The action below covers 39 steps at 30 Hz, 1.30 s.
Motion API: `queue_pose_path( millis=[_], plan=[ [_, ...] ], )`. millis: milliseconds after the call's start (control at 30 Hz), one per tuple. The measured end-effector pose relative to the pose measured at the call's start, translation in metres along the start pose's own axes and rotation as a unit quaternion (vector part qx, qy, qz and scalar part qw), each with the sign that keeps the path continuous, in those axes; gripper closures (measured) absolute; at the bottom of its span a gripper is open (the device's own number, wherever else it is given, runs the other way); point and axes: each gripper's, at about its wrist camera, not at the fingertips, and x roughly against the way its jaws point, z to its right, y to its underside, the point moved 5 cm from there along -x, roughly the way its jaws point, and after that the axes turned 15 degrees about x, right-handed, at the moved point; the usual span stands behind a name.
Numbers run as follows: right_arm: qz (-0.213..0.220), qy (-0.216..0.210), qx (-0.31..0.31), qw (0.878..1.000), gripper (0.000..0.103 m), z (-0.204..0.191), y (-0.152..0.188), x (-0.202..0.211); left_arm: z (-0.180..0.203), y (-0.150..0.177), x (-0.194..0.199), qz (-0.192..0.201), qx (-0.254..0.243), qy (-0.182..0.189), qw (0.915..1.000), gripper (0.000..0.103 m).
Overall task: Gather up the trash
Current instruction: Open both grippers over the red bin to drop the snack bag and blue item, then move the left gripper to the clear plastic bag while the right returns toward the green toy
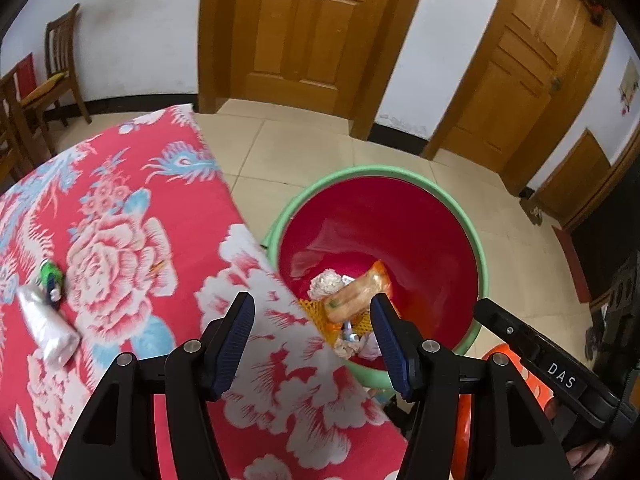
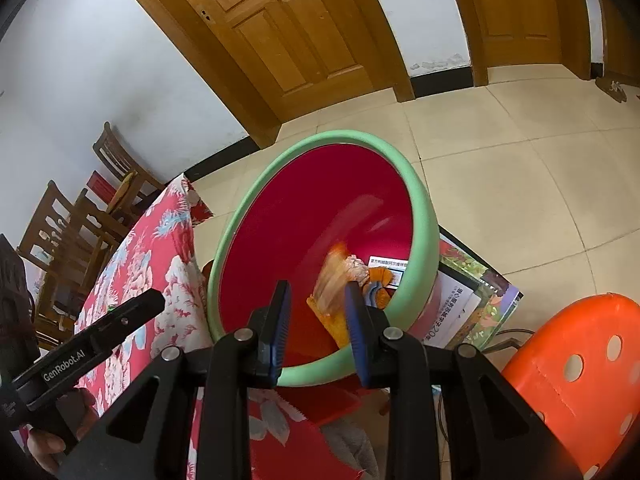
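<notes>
On the far left of the left wrist view, a silvery plastic packet (image 1: 48, 326) lying flat on the floral tablecloth (image 1: 132, 208), just beside a small green item (image 1: 51, 274) at its far end. Wooden chairs (image 1: 60, 60) standing against the wall beyond the table's left edge. Near and centre, the left gripper (image 1: 313, 314) spread wide, nothing between its blue pads (image 1: 236, 342), hanging over the table's right edge. Right of the cloth, on the tiled floor (image 1: 304, 148), a red bin with a green rim (image 1: 384, 170); inside at the bottom, a crumpled white tissue (image 1: 326, 282), an orange wrapper (image 1: 354, 294) and yellow netting (image 1: 316, 314) heaped together. Further right, the black body of the other tool crossing the near corner.

In the right wrist view, tablecloth (image 2: 132, 276) and chairs (image 2: 76, 220) at left, then the bin (image 2: 420, 208) tilted in view at centre. Right gripper (image 2: 318, 294) open to a middling gap directly above the bin's near rim, empty; a motion-blurred orange wrapper (image 2: 334, 280) just past the fingertips, inside the bin, apart from both pads as far as can be told. Printed cartons (image 2: 476, 292) behind the bin, an orange perforated stool (image 2: 580, 364) at near right.
</notes>
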Motion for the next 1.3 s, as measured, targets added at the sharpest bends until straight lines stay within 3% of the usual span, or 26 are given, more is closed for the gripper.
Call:
queue_pose_path(
  millis=[400, 700, 1067, 1300],
  plan=[
    [0.003, -0.019, 0.014, 1.000, 0.065, -0.023, 0.002, 0.006, -0.055, -0.005, 0.038, 0.044, 0.051, -0.033, 0.9972, 0.041],
    [0.001, -0.026, 0.028, 0.999, 0.062, -0.041, 0.002, 0.007, -0.117, -0.015, 0.059, 0.080, 0.123, -0.083, 0.9857, 0.041],
    [-0.004, -0.030, 0.037, 0.999, 0.060, -0.052, 0.001, 0.003, -0.171, -0.014, 0.053, 0.077, 0.177, -0.127, 0.9729, 0.041],
    [-0.007, -0.034, 0.042, 0.999, 0.059, -0.060, 0.001, 0.000, -0.180, -0.017, 0.039, 0.067, 0.196, -0.121, 0.9709, 0.041]
  ],
)
